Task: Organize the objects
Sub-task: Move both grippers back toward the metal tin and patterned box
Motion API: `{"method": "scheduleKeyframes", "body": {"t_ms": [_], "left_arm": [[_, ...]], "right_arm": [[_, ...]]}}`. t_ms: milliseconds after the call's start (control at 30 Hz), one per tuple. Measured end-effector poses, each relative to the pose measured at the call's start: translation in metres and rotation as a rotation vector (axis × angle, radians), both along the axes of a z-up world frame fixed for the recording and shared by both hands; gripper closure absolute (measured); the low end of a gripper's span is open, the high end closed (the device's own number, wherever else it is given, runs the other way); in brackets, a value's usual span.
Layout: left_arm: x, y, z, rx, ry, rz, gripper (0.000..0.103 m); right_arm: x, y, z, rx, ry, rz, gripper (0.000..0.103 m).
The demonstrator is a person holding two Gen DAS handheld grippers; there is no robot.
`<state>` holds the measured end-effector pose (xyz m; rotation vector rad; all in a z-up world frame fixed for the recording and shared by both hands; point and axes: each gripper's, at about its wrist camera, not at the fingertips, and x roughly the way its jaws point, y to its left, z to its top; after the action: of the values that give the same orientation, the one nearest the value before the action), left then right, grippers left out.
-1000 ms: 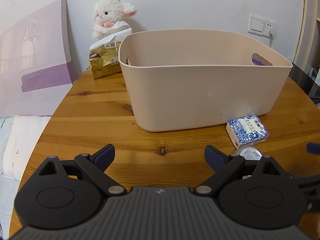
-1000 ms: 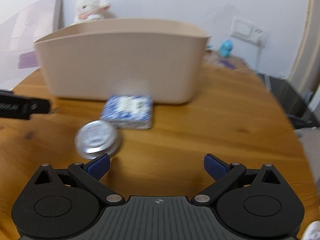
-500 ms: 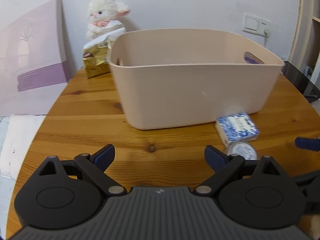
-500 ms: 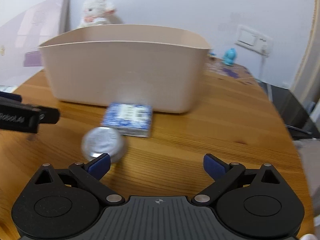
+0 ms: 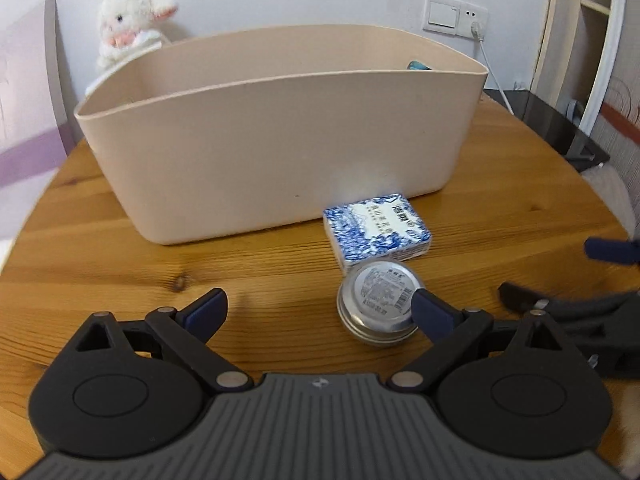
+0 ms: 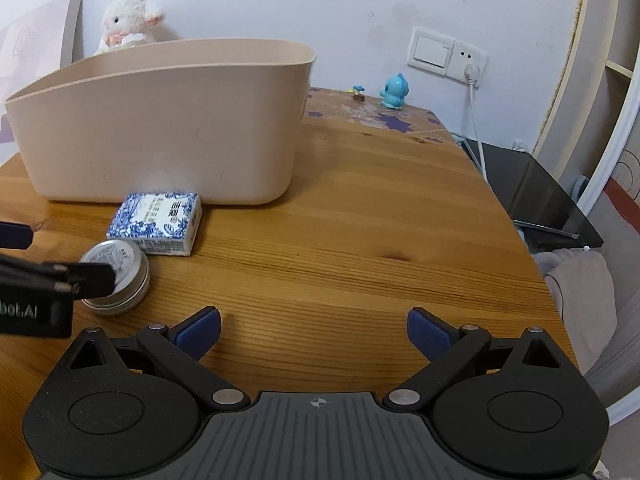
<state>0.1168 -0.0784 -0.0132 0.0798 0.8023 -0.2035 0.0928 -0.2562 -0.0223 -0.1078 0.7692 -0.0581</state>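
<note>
A round silver tin (image 5: 376,304) lies on the wooden table (image 5: 120,264), just in front of a blue-and-white patterned box (image 5: 376,232). Behind them stands a large beige bin (image 5: 280,136). My left gripper (image 5: 320,312) is open; its right fingertip (image 5: 428,310) is at the tin's right edge and the tin lies between the fingers. My right gripper (image 6: 314,330) is open and empty over bare wood, to the right of the tin (image 6: 118,276) and the box (image 6: 156,222). The left gripper's finger (image 6: 80,278) covers part of the tin in the right wrist view.
A white plush lamb (image 5: 128,24) sits behind the bin (image 6: 160,120). A small blue figurine (image 6: 394,92) stands at the table's back on a patterned mat. A wall socket with a cable (image 6: 472,80) and a black surface (image 6: 540,196) are to the right.
My left gripper has swung right and closer, so the tin now lies between its fingers. My right gripper has shifted right, away from the tin and box.
</note>
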Motion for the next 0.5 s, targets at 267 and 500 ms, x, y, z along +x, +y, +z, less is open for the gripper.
{"method": "scheduleKeyframes", "body": {"t_ms": [267,500], "left_arm": [[0.003,0.001,-0.009,-0.04,0.053,-0.039,0.004],[0.01,0.012,-0.015,-0.04,0.046,-0.035,0.003]], "right_arm": [[0.008,-0.001,-0.001,0.004,-0.009,-0.024,0.002],[0.009,0.007,-0.001,0.04,-0.015,-0.002,0.002]]}}
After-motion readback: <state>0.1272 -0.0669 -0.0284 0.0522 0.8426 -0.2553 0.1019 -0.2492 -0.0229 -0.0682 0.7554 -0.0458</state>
